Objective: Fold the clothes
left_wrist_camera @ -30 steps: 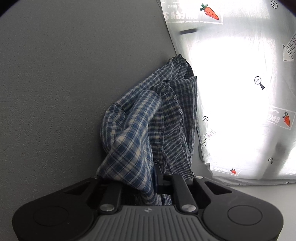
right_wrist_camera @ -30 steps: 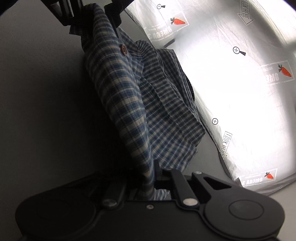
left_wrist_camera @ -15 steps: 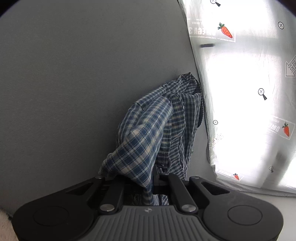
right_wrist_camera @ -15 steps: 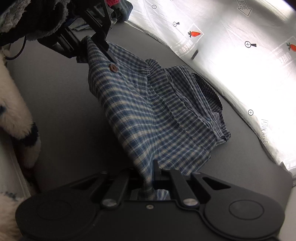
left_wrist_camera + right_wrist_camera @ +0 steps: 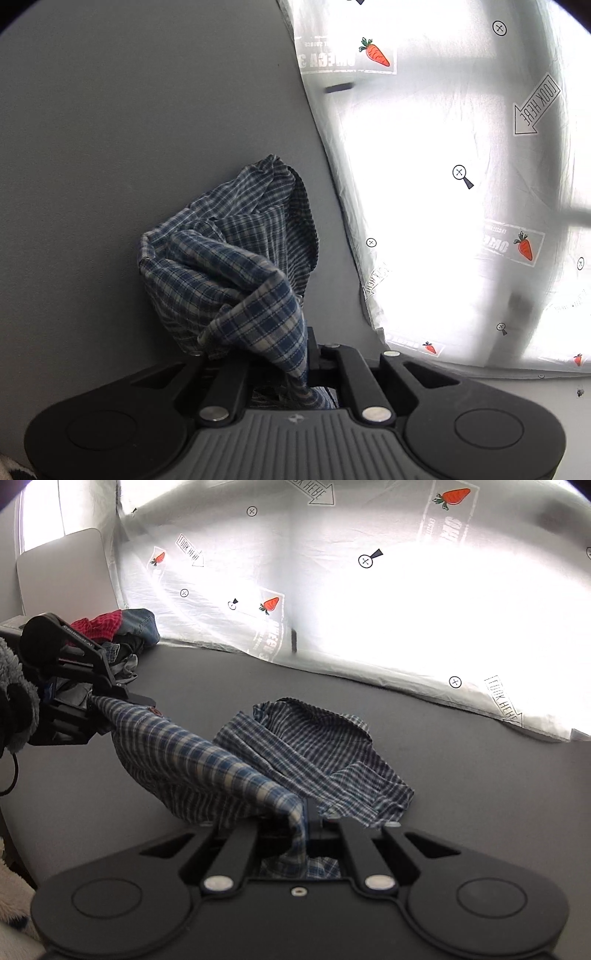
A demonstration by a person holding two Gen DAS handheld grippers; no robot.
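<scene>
A blue and white plaid shirt (image 5: 295, 753) lies partly on the dark grey table (image 5: 461, 775), its near edge stretched between both grippers. My right gripper (image 5: 306, 812) is shut on one end of that edge. My left gripper (image 5: 308, 339) is shut on the other end, and the shirt (image 5: 236, 266) bunches up in front of it. In the right wrist view the left gripper (image 5: 136, 701) shows at the far left, clamping the cloth beside a brown button (image 5: 155, 711). The far part of the shirt rests crumpled on the table.
A pile of other clothes (image 5: 118, 631), red and denim among them, sits at the table's back left. A backlit white printed sheet (image 5: 369, 590) with carrot marks hangs behind the table. A fuzzy sleeve (image 5: 14, 701) shows at the left edge.
Both grippers have come down with the shirt, which hung from them a second ago. Now most of it lies on the table, with the held edge drawn out lower and flatter between them.
</scene>
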